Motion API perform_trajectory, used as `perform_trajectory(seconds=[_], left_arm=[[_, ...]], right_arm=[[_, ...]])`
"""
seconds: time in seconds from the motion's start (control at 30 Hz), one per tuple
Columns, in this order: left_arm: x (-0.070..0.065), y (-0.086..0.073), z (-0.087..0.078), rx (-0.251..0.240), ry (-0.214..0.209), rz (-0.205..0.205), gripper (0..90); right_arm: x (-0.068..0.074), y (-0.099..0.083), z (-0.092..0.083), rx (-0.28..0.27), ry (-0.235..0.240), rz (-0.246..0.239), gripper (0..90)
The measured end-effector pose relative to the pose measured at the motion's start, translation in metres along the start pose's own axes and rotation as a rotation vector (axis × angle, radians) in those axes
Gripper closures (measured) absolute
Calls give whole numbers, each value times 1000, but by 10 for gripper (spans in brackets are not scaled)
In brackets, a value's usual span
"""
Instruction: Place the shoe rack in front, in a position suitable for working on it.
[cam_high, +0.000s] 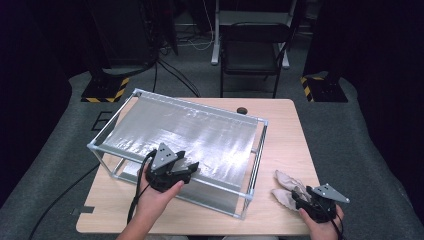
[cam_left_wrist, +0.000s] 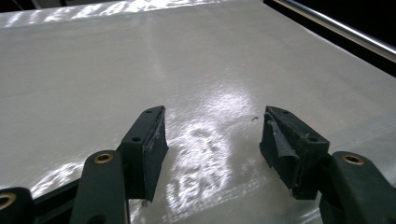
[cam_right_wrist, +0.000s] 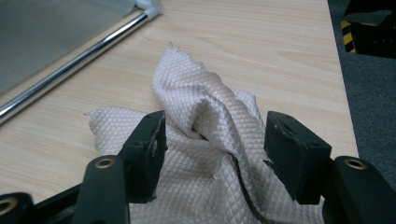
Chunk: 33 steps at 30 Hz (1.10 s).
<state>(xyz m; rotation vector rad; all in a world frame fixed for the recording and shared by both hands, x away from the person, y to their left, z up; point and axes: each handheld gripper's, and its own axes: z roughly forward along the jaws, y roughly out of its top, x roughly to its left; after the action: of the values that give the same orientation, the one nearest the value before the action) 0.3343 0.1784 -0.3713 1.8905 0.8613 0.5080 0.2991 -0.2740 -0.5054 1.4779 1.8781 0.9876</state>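
- In the right gripper view the bottom edge cuts off the white cloth (cam_right_wrist: 205, 140); its near part lies behind the jaws.
- In the high view the right gripper (cam_high: 299, 196) covers the cloth's near end.
- The left gripper view crops the pale sheet (cam_left_wrist: 140, 60) on the frame at every side but the far right.
- A small dark round thing (cam_high: 242, 110) at the desk's (cam_high: 285, 135) far edge is too small to identify.
- Dark surroundings hide the room's sides.

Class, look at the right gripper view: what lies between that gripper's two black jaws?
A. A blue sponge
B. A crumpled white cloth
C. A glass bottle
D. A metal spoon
B: a crumpled white cloth with a quilted diamond texture bunches up on the wooden table between the open right gripper jaws.
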Motion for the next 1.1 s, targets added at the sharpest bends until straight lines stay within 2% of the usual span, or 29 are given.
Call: perform_trajectory(seconds=[0.1,0.13,0.2,0.37,0.43,0.47,0.5,0.6,0.67,0.77,0.83,0.9,0.97,1.0,1.03,1.1], left_arm=[[-2,1,2,-7,-5,13,395],[-3,1,2,-3,-16,3,392],[-4,2,2,8,-22,9,391],[-4,-1,2,3,-15,7,391],[-4,-2,1,9,-23,9,392],[-5,-3,2,-2,-11,10,392],[-5,-3,2,1,-17,12,394],[-5,-5,1,-4,-20,3,405],[-5,-6,2,-15,-20,2,408],[-7,-7,2,-26,-22,1,416],[-9,-7,2,-23,-29,-4,426],[-10,-7,3,-25,-35,0,440],[-11,-6,3,-17,-41,2,446],[-12,-5,3,-18,-49,5,458],[-12,-5,3,-18,-49,5,466],[-14,-6,3,-26,-50,5,485]], right_arm=[[0,-2,2,-3,2,3,385],[0,-3,4,16,19,4,386],[1,-4,6,14,12,13,387],[4,-6,12,39,15,-9,397],[5,-6,13,45,11,-19,425],[5,-7,14,43,-5,-35,441],[5,-7,14,60,0,-38,467],[7,-8,16,65,-10,-42,597],[7,-9,16,63,-8,-46,632],[11,-8,17,59,11,-73,733],[17,-5,17,67,36,-73,792],[18,-4,18,56,52,-88,799],[25,1,18,54,67,-70,806],[32,6,18,41,92,-86,810],[32,6,18,41,92,-86,810],[43,13,16,24,117,-98,812]])
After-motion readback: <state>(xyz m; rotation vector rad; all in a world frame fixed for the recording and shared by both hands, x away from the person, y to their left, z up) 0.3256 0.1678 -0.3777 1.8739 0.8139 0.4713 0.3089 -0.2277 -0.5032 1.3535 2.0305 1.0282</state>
